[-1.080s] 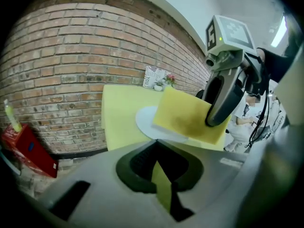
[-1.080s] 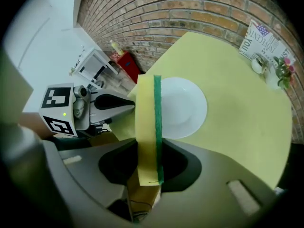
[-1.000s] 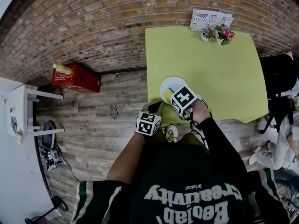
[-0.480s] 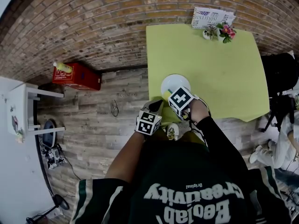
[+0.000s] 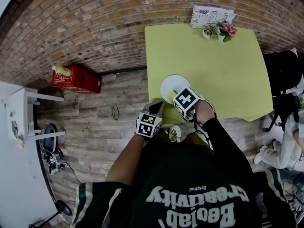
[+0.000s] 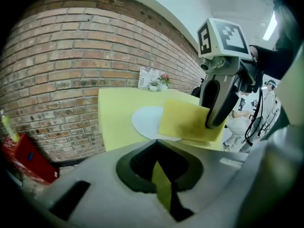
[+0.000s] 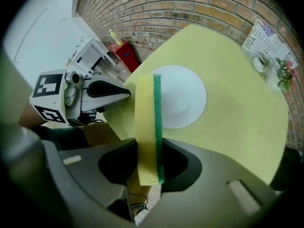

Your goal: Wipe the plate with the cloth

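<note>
Right tongs point(image 7: 148, 164) clamping cloth point(image 7: 146, 115), plate point(image 7: 185, 96) just beyond

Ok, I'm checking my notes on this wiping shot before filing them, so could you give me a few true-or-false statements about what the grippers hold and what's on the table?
1. The right gripper is shut on the yellow-and-green cloth. True.
2. The plate has food on it. False: it is bare and white.
3. The left gripper grips the plate's rim. False: it sits by the near corner of the table, apart from the plate, jaws together on nothing.
4. A small flower pot stands at the table's far end, by the brick wall. True.
</note>
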`<move>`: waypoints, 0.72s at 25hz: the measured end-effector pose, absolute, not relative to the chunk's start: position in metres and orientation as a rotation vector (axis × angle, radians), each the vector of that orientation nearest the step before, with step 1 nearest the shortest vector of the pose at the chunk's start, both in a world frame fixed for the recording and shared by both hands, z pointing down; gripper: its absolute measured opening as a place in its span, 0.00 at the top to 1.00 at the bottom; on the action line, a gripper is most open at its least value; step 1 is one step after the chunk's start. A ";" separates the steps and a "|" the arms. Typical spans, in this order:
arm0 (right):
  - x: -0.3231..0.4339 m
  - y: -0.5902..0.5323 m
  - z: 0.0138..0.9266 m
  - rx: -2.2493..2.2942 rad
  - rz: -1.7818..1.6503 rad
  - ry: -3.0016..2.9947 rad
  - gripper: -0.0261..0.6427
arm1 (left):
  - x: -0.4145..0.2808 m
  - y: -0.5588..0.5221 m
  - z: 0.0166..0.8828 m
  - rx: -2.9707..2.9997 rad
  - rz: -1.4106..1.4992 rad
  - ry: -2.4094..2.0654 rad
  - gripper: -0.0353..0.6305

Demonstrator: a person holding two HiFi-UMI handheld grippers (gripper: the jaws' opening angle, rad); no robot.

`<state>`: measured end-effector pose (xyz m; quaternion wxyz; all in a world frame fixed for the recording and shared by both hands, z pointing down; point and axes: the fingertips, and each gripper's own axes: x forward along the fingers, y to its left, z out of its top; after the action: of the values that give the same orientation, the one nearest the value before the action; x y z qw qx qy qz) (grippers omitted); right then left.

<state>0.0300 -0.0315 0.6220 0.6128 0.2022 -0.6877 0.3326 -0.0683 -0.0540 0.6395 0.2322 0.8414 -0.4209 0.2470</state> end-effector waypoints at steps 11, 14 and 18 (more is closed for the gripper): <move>0.081 -0.044 0.624 0.581 0.851 -1.550 0.76 | -0.069 -0.055 0.640 2.298 0.682 -1.162 0.94; 0.096 -0.049 0.625 0.624 0.879 -1.536 0.76 | -0.070 -0.056 0.640 2.293 0.680 -1.158 0.94; 0.111 -0.050 0.627 0.666 0.902 -1.518 0.76 | -0.069 -0.055 0.640 2.297 0.669 -1.140 0.94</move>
<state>0.1112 -0.0497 0.6272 0.5869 0.2858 -0.6512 0.3871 -0.0695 -0.0554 0.6395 0.2436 0.8407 -0.4172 0.2447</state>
